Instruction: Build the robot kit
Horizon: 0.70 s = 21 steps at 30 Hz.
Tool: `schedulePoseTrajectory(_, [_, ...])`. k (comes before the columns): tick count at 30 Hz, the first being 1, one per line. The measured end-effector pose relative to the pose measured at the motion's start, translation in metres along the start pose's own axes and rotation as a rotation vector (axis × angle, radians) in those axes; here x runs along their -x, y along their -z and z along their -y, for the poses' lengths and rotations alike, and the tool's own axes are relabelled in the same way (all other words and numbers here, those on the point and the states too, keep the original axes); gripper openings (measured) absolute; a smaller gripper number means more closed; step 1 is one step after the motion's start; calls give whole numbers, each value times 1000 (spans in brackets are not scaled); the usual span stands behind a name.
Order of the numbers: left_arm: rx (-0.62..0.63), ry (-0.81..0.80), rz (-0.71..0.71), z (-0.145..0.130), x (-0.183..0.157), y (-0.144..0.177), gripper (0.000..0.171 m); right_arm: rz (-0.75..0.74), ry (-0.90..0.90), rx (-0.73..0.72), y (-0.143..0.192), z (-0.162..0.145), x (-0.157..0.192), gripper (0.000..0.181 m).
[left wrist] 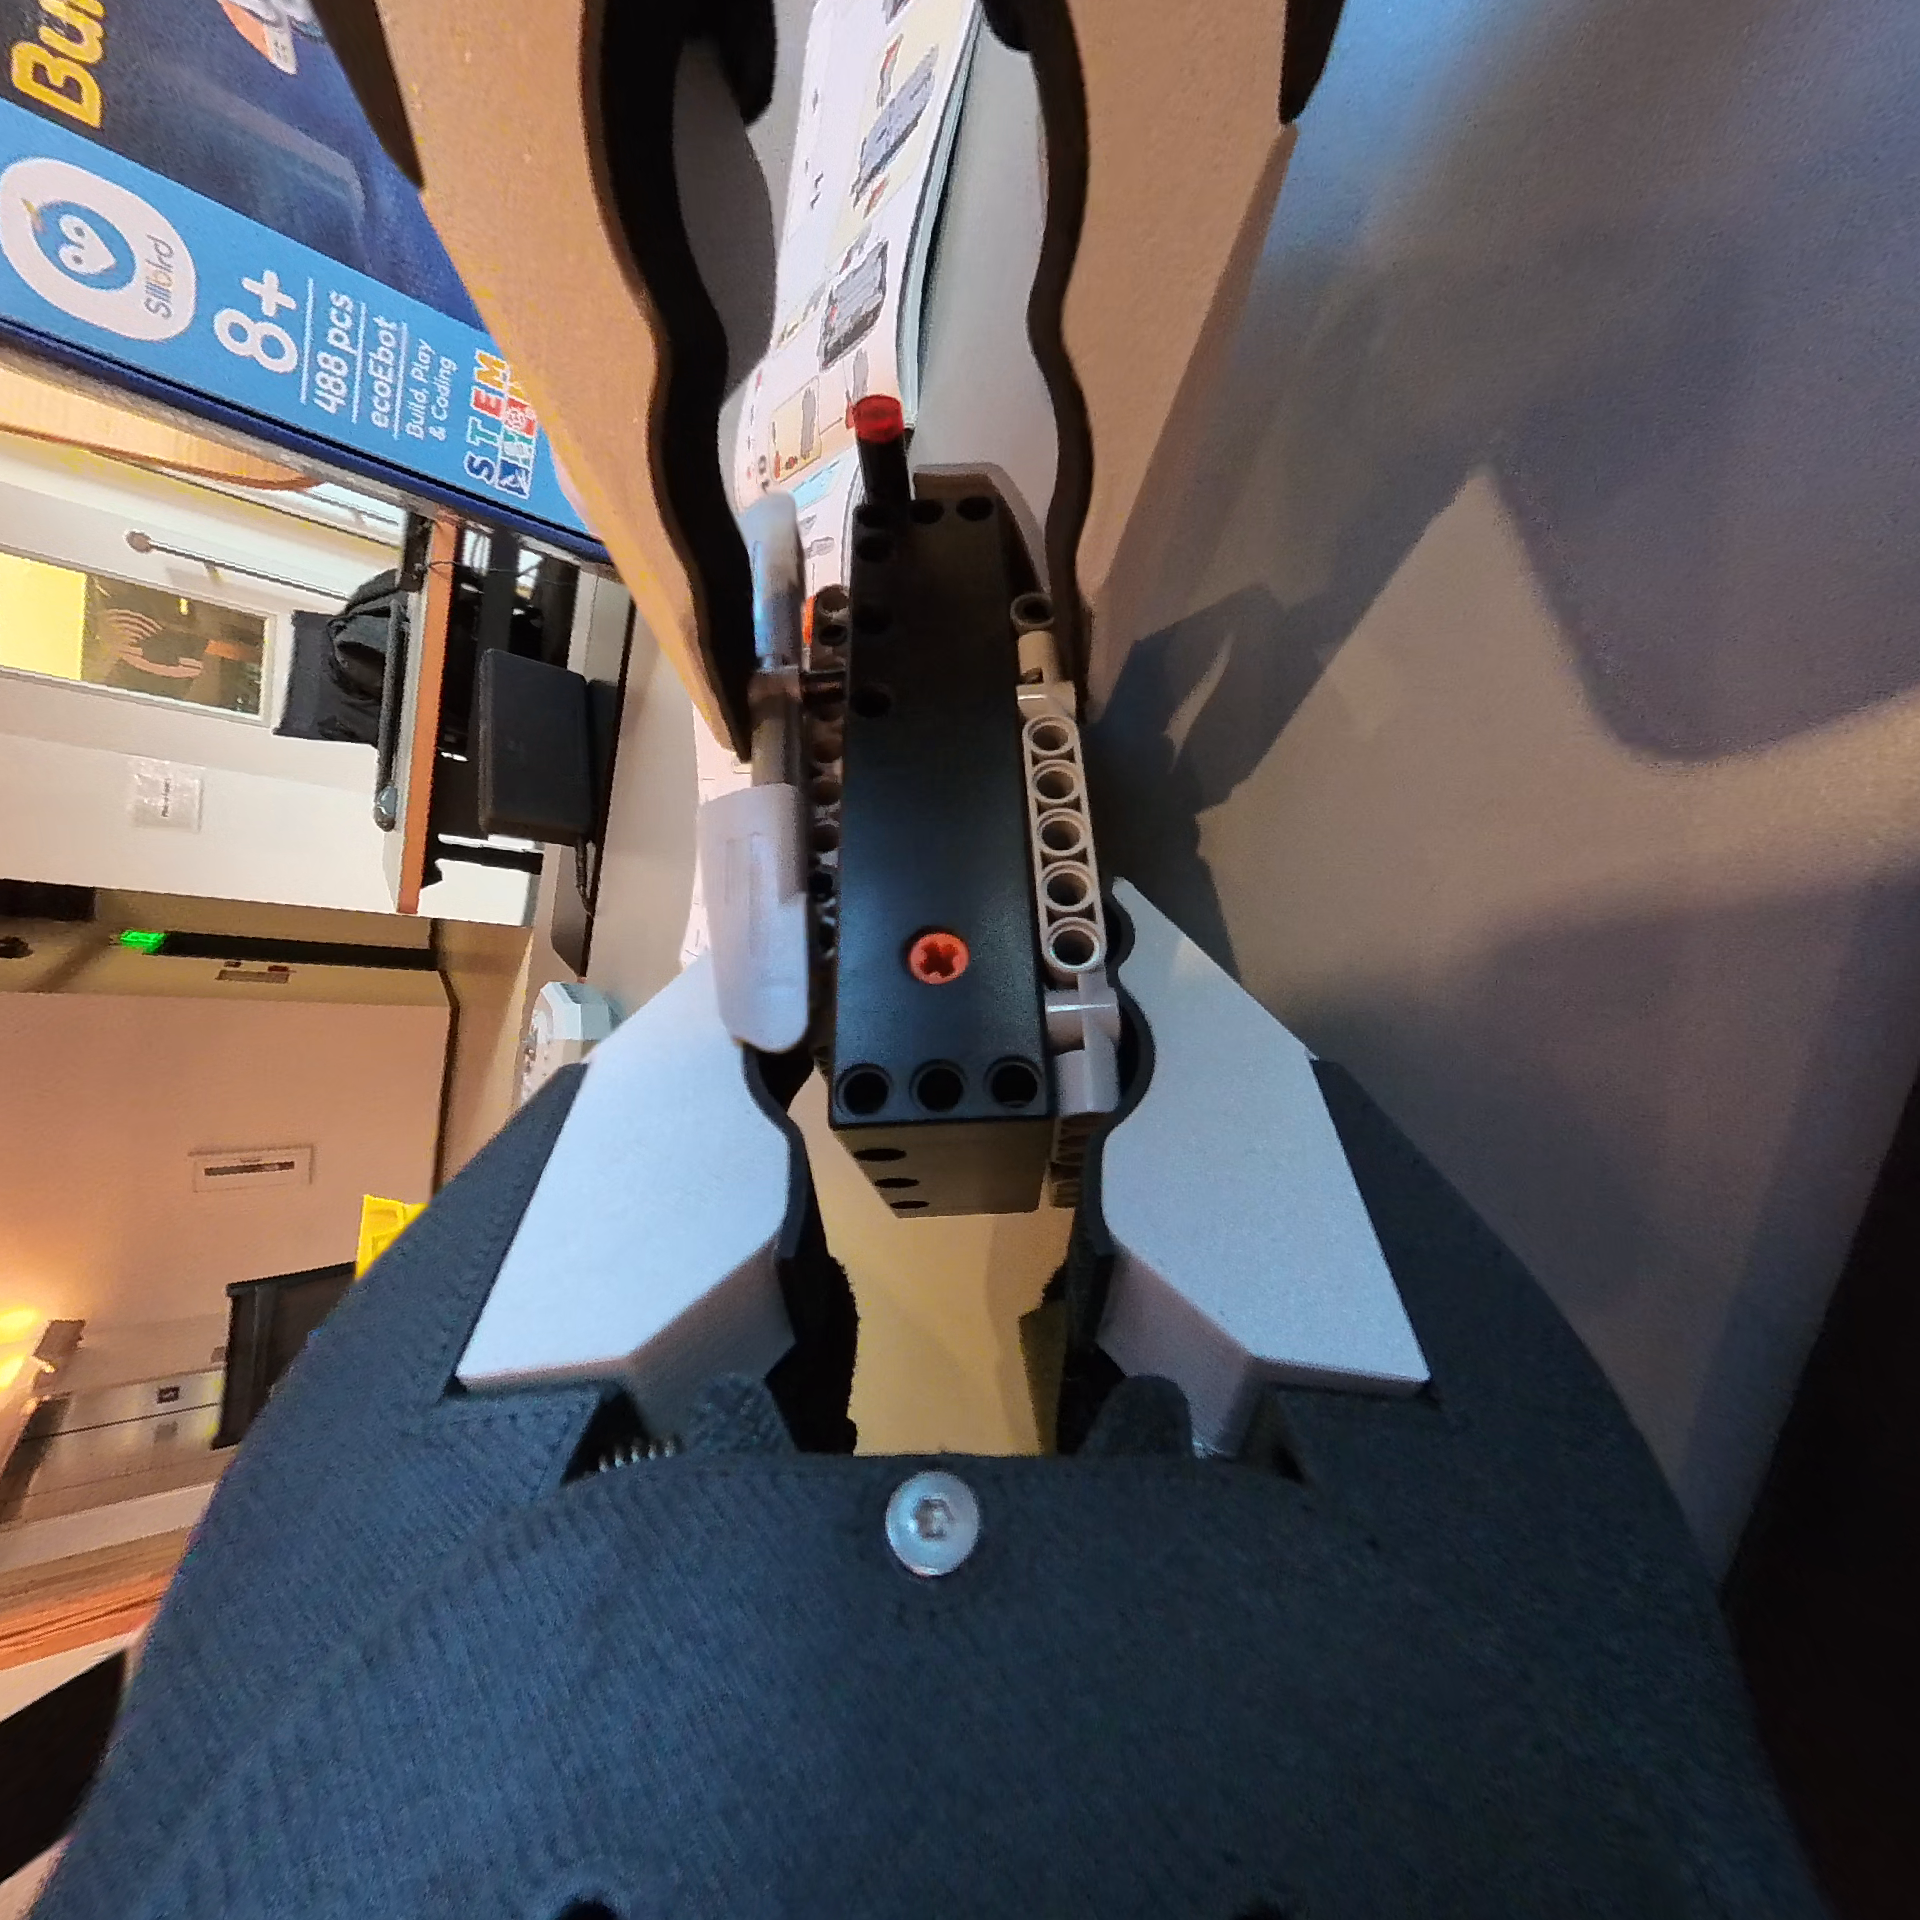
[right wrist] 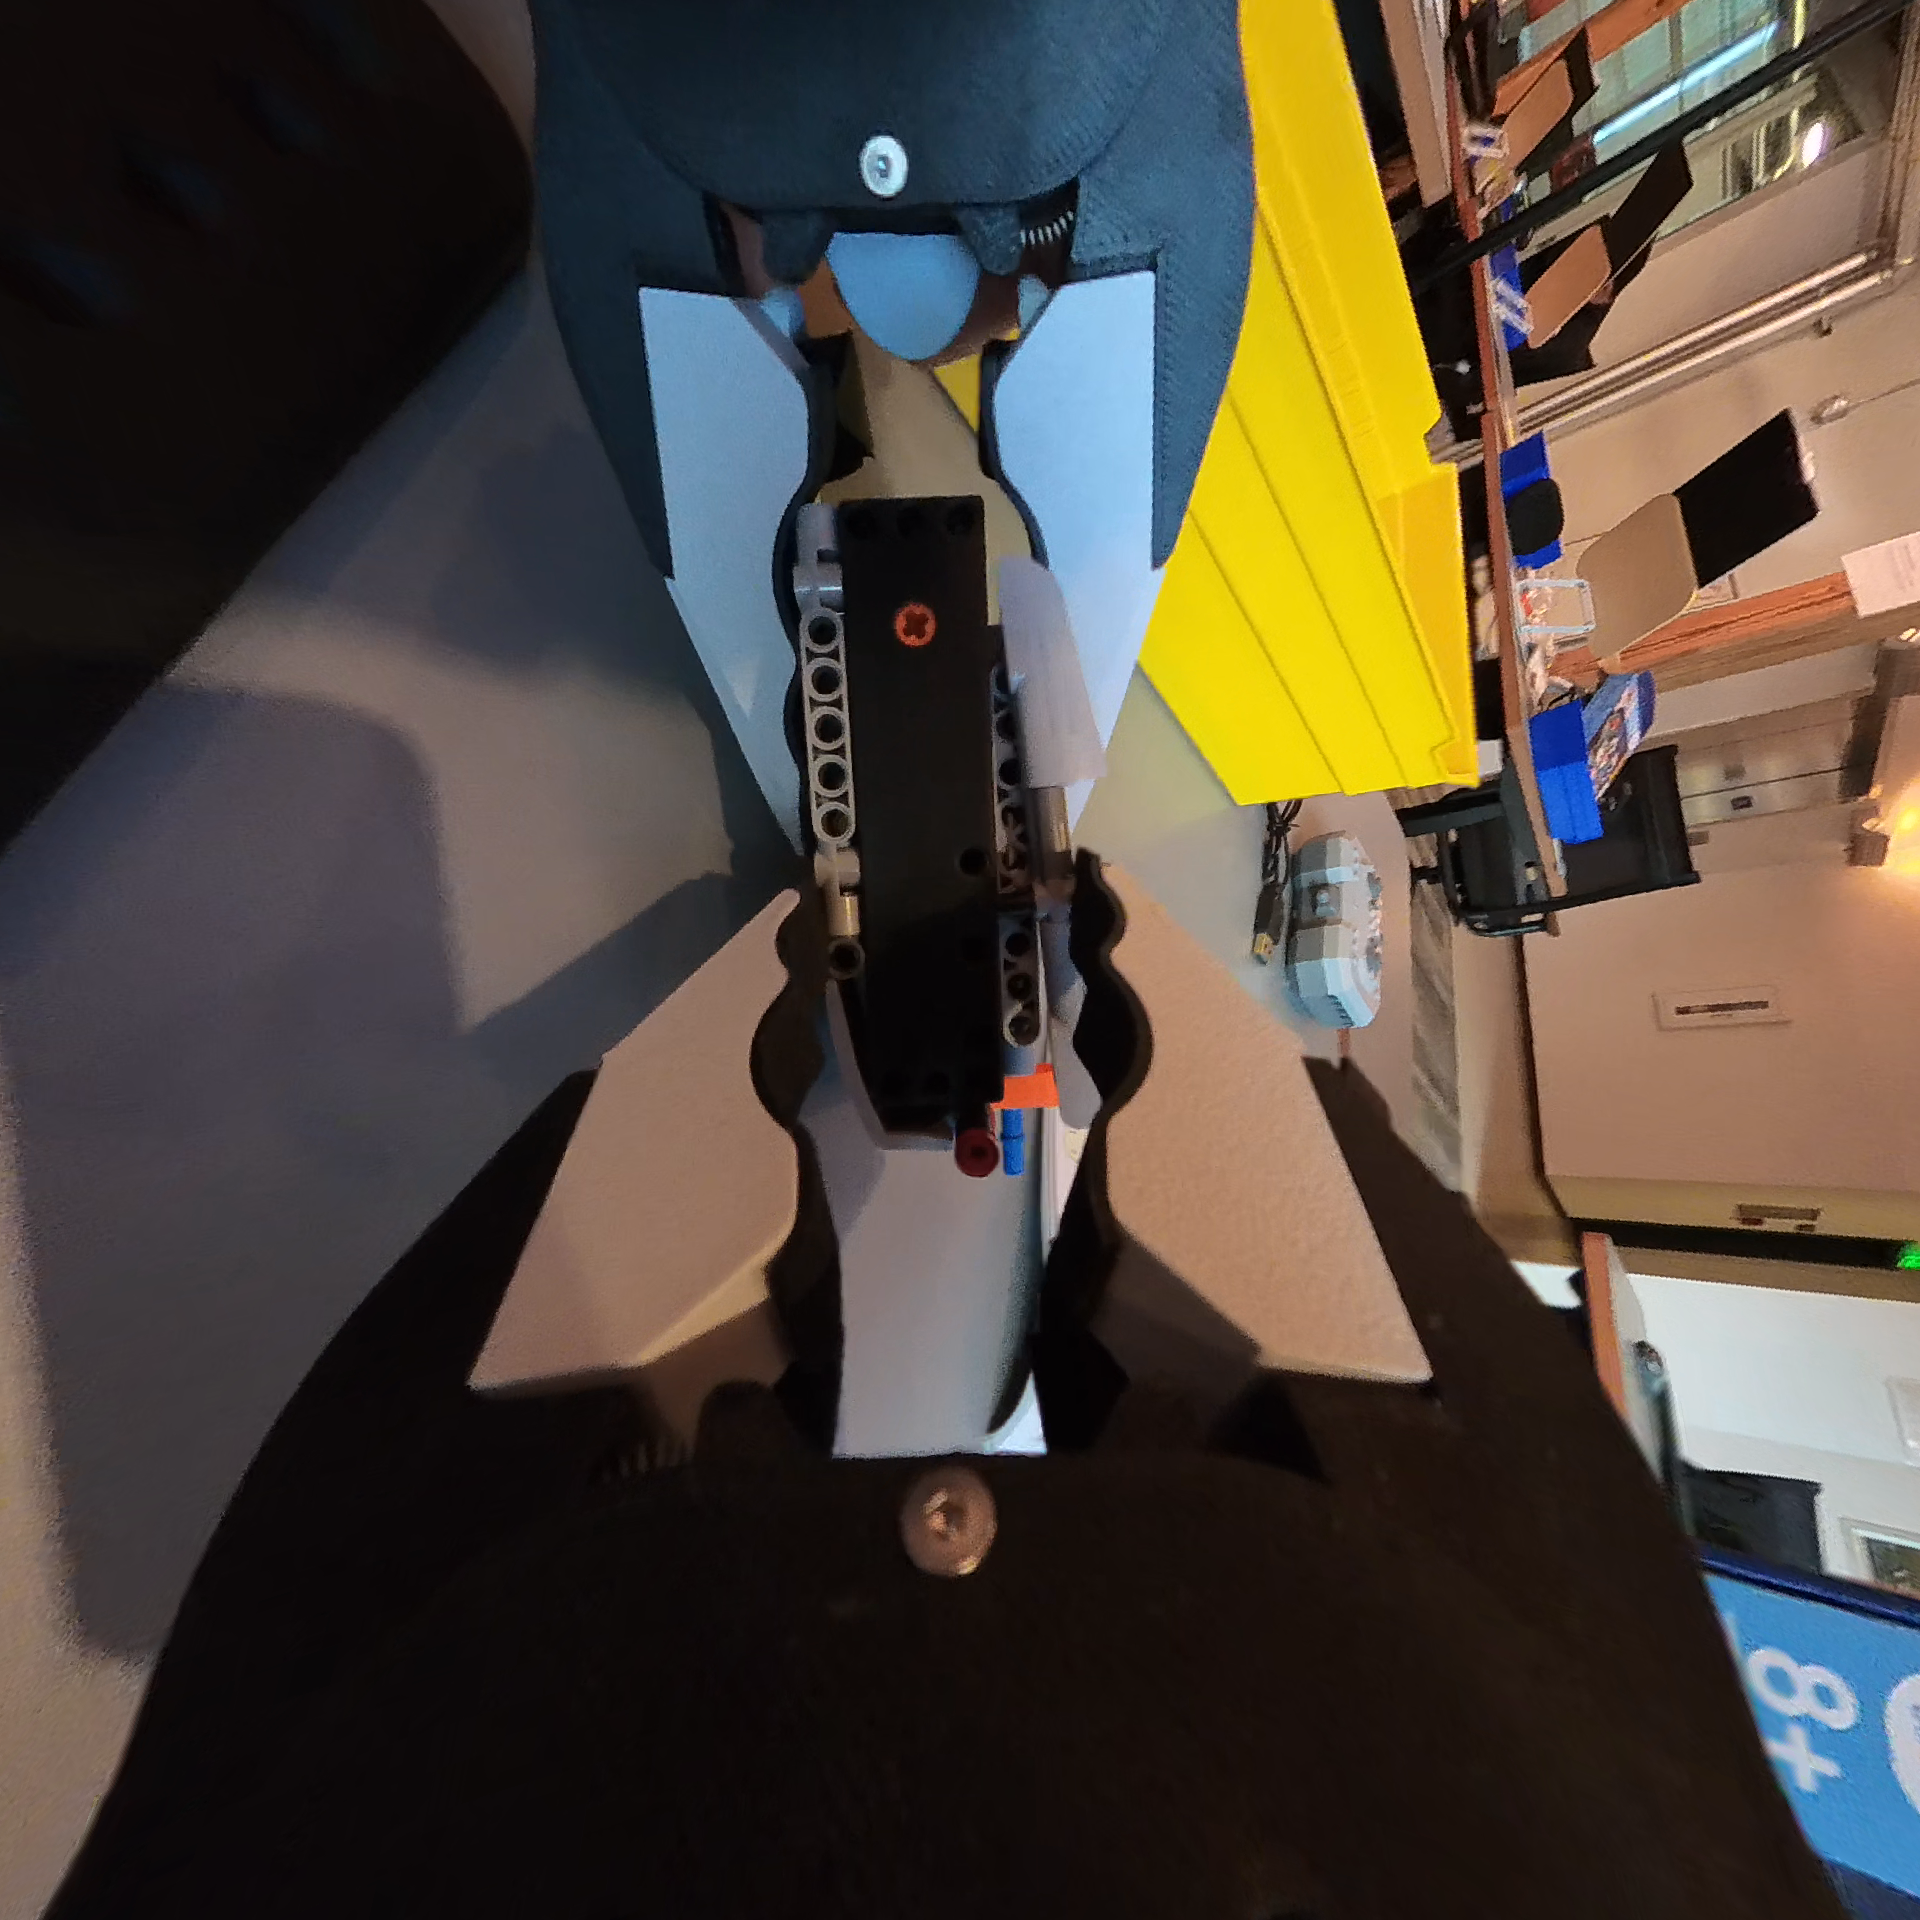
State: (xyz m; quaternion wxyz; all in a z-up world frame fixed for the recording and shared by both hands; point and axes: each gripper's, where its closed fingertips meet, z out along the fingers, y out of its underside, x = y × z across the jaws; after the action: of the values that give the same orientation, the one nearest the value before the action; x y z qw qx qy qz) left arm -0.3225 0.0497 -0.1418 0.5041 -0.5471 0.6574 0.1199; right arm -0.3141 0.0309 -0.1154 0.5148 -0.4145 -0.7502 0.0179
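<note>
A black brick motor block [left wrist: 935, 831] has an orange cross hole, a grey holed beam [left wrist: 1060, 842] on one side and a white panel [left wrist: 753, 914] with a grey axle on the other. A red pin [left wrist: 878, 416] sticks out of its far end. My left gripper [left wrist: 914, 956] is shut on the near end of this assembly. My right gripper [right wrist: 935, 894] is shut on the opposite end [right wrist: 925, 987], where the red pin [right wrist: 975, 1151], a blue pin and an orange piece sit. Each gripper faces the other, and the assembly is held above the grey table [right wrist: 312, 935].
A blue building-kit box [left wrist: 260, 312] lies to the left, also in the right wrist view [right wrist: 1849, 1745]. An open instruction booklet [left wrist: 862, 260] lies beyond the assembly. A yellow bin [right wrist: 1330, 520] and a grey hub with a cable [right wrist: 1335, 935] sit on the table. The tips of both grippers are at nearly the same place.
</note>
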Motion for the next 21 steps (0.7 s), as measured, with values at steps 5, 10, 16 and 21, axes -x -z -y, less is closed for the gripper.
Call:
schedulePoseTrajectory(5, [-7,15,-8,0,1,-1,51,2,33,15,0,0,-1,47])
schedulePoseTrajectory(10, [-10,23,-11,1,0,-2,51,21,54,33,0,0,-1,48])
schedulePoseTrajectory(16, [-13,44,-17,2,0,-3,52,50,25,49,0,0,-1,50])
schedulePoseTrajectory(21, [-13,28,-9,3,0,-2,51,68,35,59,-2,1,3,55])
